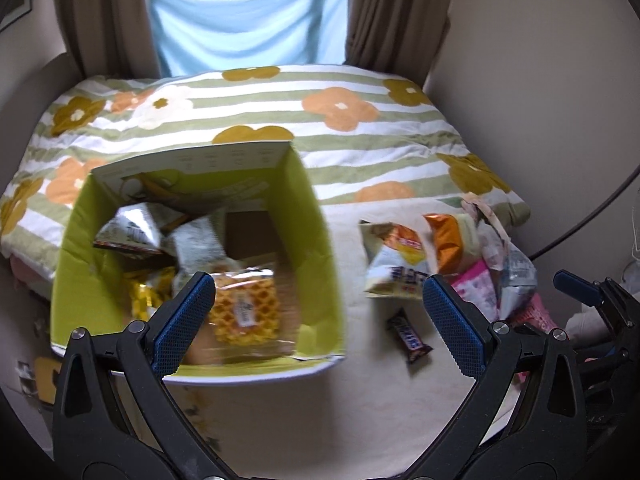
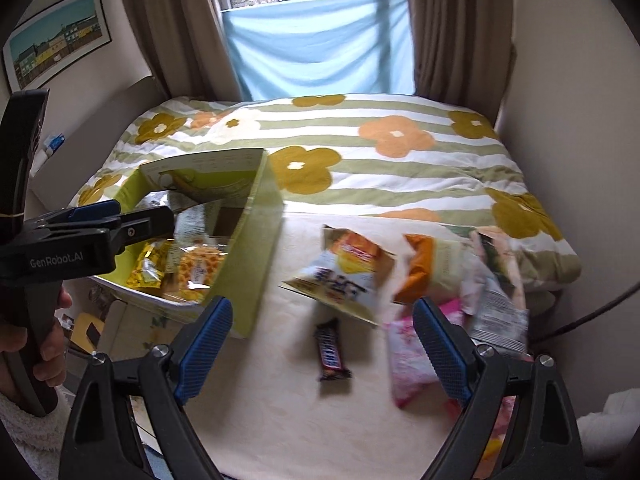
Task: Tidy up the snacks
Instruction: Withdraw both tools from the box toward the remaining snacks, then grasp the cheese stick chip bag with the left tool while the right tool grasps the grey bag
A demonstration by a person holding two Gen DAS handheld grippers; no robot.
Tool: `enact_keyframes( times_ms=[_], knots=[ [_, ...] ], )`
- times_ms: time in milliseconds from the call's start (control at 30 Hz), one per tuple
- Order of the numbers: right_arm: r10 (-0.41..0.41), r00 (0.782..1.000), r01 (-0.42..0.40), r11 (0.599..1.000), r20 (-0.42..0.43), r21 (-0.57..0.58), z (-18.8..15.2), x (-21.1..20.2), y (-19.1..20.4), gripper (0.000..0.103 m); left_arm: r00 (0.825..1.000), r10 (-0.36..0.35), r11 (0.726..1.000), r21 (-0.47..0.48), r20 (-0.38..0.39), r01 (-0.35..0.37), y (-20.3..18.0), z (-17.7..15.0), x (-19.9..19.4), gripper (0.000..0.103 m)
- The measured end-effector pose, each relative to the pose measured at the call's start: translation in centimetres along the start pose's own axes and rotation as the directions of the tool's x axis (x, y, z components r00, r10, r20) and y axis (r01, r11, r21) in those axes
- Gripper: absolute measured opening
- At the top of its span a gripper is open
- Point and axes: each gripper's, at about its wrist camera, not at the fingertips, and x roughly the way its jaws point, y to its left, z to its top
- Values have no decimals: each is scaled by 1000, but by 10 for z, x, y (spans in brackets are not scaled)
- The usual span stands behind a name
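A green cardboard box (image 1: 320, 240) stands open on the cream sheet, with several snack packets inside, a waffle packet (image 1: 244, 308) nearest. To its right lie loose snacks: a white and yellow chips bag (image 1: 396, 260), an orange bag (image 1: 446, 240), a pink packet (image 1: 476, 288) and a dark chocolate bar (image 1: 410, 336). My left gripper (image 1: 316, 284) hangs open over the box's near right corner, nothing between its fingers. My right gripper (image 2: 322, 306) is open above the chocolate bar (image 2: 330, 354), beside the chips bag (image 2: 340, 272) and the box (image 2: 256, 248). The left gripper (image 2: 120, 216) shows over the box.
A striped floral duvet (image 1: 340, 120) covers the far half of the bed. Brown curtains (image 2: 184, 32) and a blue cloth (image 2: 320, 44) hang at the window behind. A wall (image 2: 568, 120) bounds the right side. A hand (image 2: 48, 344) holds the left gripper's handle.
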Motion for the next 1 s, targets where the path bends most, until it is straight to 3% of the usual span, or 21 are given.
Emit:
enact_keyframes(
  times_ms=[333, 567, 700, 867, 1000],
  knots=[
    [-19, 1000, 19, 999, 0, 34, -28, -20, -89, 90, 999, -16, 999, 34, -27, 17, -89, -10, 20, 103],
    [13, 999, -15, 998, -30, -63, -34, -9, -138, 90, 999, 17, 1000, 3, -45, -17, -128, -10, 49, 103],
    [23, 997, -35, 986, -71, -164, -44, 10, -153, 90, 996, 51, 999, 15, -80, -50, -140, -9, 74, 103],
    [86, 991, -98, 988, -100, -118, -47, 29, -173, 90, 985, 104, 994, 42, -138, -99, -141, -4, 116, 103],
    [38, 992, -60, 982, -124, -181, -47, 44, -176, 90, 972, 132, 991, 61, -194, -122, -134, -2, 152, 103]
  ],
)
